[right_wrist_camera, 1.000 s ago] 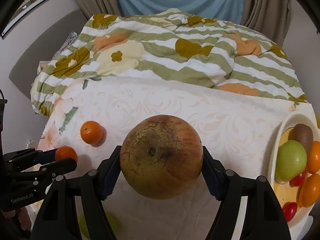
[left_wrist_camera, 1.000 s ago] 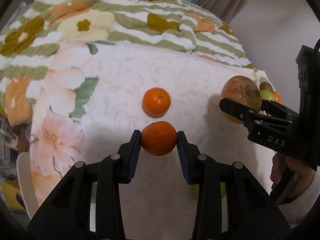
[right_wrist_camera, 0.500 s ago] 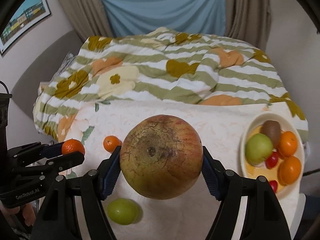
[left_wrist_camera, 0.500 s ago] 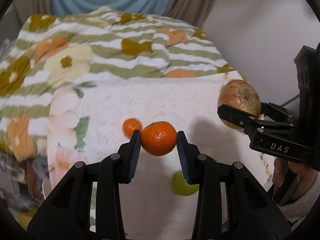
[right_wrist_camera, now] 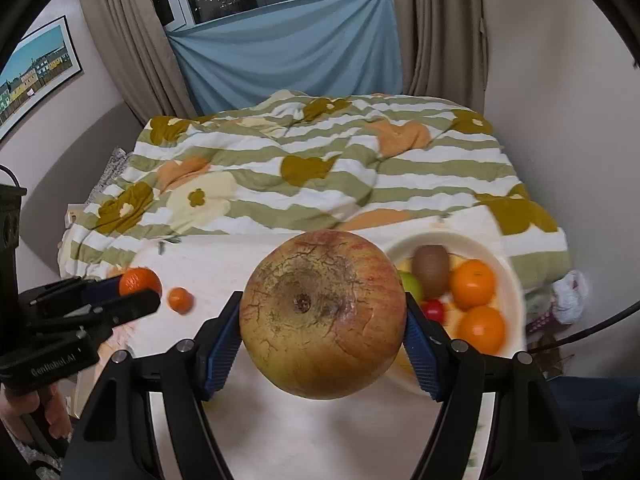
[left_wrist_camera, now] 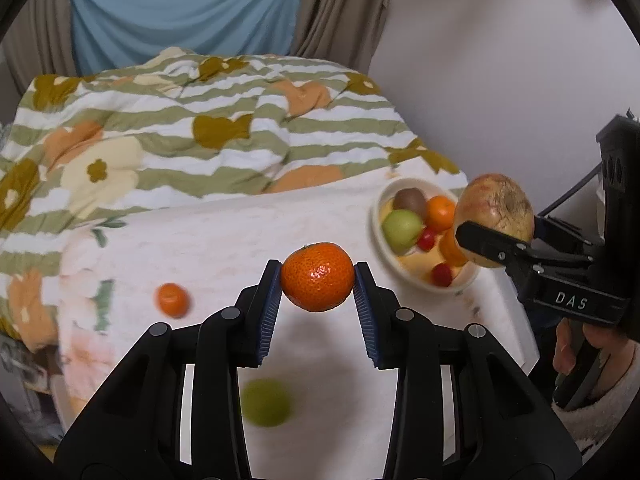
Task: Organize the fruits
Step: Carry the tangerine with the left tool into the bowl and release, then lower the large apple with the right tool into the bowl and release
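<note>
My left gripper [left_wrist_camera: 317, 278] is shut on a small orange mandarin [left_wrist_camera: 317, 276], held well above the white tablecloth [left_wrist_camera: 224, 240]. My right gripper [right_wrist_camera: 323, 316] is shut on a big russet apple [right_wrist_camera: 323, 314], also in the air. In the left wrist view that apple [left_wrist_camera: 496, 218] hangs to the right, just in front of the cream bowl [left_wrist_camera: 436, 282]. The bowl [right_wrist_camera: 510, 280] holds a kiwi, a green apple, oranges and small red fruits. A second mandarin [left_wrist_camera: 173, 300] and a green fruit [left_wrist_camera: 266, 402] lie on the cloth below.
A striped, flowered duvet [right_wrist_camera: 320, 168] covers the bed behind the table. A blue cloth and beige curtains hang at the window. Pale walls close in on both sides. A hand in a fuzzy sleeve [left_wrist_camera: 592, 356] holds the right gripper.
Both grippers have risen with their fruits still gripped, and the table looks farther away. The bowl has come into the left wrist view, and the loose mandarin has slid down-left.
</note>
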